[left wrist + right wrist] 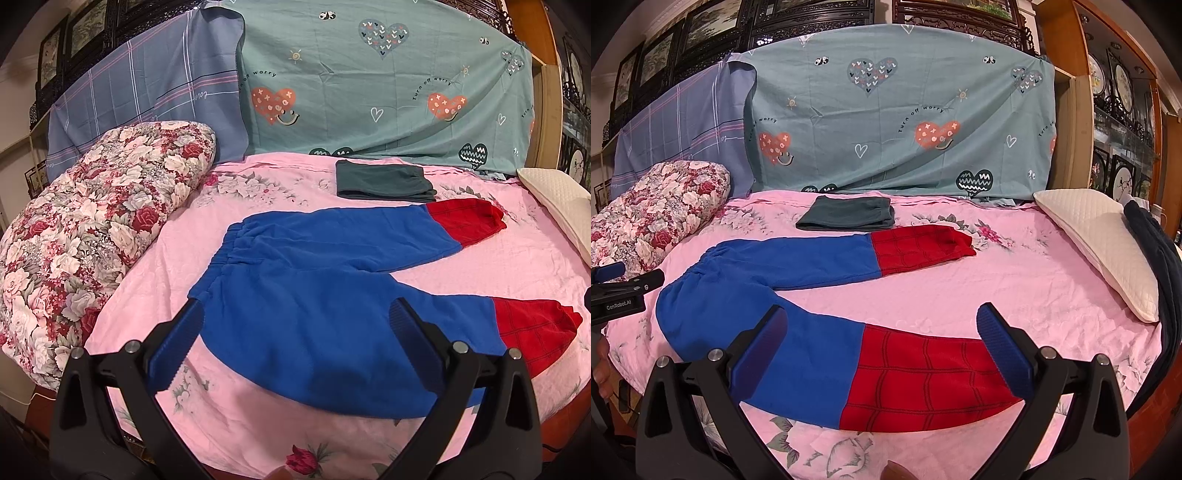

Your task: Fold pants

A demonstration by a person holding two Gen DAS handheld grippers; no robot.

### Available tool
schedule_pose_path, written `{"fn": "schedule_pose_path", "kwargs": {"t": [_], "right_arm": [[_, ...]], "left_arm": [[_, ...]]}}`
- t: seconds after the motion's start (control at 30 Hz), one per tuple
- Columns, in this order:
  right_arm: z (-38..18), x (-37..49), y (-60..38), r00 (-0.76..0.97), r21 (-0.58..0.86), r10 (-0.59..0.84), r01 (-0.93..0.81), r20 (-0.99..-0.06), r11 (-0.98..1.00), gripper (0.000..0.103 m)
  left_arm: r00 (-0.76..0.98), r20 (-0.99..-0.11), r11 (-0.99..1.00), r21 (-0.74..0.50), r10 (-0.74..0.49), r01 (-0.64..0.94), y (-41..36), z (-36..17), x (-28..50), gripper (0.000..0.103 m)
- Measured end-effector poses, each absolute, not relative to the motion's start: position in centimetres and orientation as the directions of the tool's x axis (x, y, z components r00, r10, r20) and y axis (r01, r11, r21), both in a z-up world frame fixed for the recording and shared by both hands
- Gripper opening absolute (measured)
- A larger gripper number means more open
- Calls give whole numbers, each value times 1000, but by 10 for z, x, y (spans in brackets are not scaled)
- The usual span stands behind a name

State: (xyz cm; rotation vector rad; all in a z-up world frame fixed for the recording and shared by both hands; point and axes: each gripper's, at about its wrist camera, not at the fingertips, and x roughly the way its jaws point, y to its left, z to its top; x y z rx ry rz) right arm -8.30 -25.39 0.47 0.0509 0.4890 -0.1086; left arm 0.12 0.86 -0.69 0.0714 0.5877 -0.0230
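Note:
Blue pants with red lower legs (332, 295) lie spread flat on the pink bed sheet (166, 266), waistband to the left, legs pointing right and apart. My left gripper (295, 310) is open and empty, hovering over the blue seat and near leg. My right gripper (882, 314) is open and empty, above the near leg's red cuff part (923, 384). The pants (783, 266) show whole in the right wrist view. The left gripper's body (620, 288) shows at the left edge there.
A folded dark green garment (384, 181) lies behind the pants. A floral quilt roll (92, 229) sits left, a cream pillow (1100, 243) and dark cloth (1160, 258) right. Sheets hang over the headboard (905, 122). The bed's front edge is near.

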Motion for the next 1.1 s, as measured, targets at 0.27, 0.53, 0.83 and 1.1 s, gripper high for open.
{"fn": "schedule_pose_path", "kwargs": {"t": [0.27, 0.53, 0.83, 1.1], "right_arm": [[4, -83, -254, 877, 21, -92, 116, -472, 993, 102], [3, -83, -253, 876, 20, -92, 116, -473, 993, 102], [3, -83, -253, 876, 20, -93, 116, -473, 993, 102], [3, -83, -253, 876, 19, -93, 116, -474, 993, 102]], "left_arm": [[832, -555, 997, 62, 1, 41, 10, -8, 1, 101], [832, -555, 997, 63, 1, 41, 10, -8, 1, 101], [833, -554, 997, 63, 2, 40, 13, -9, -1, 101], [832, -555, 997, 64, 3, 39, 13, -9, 0, 101]]}}
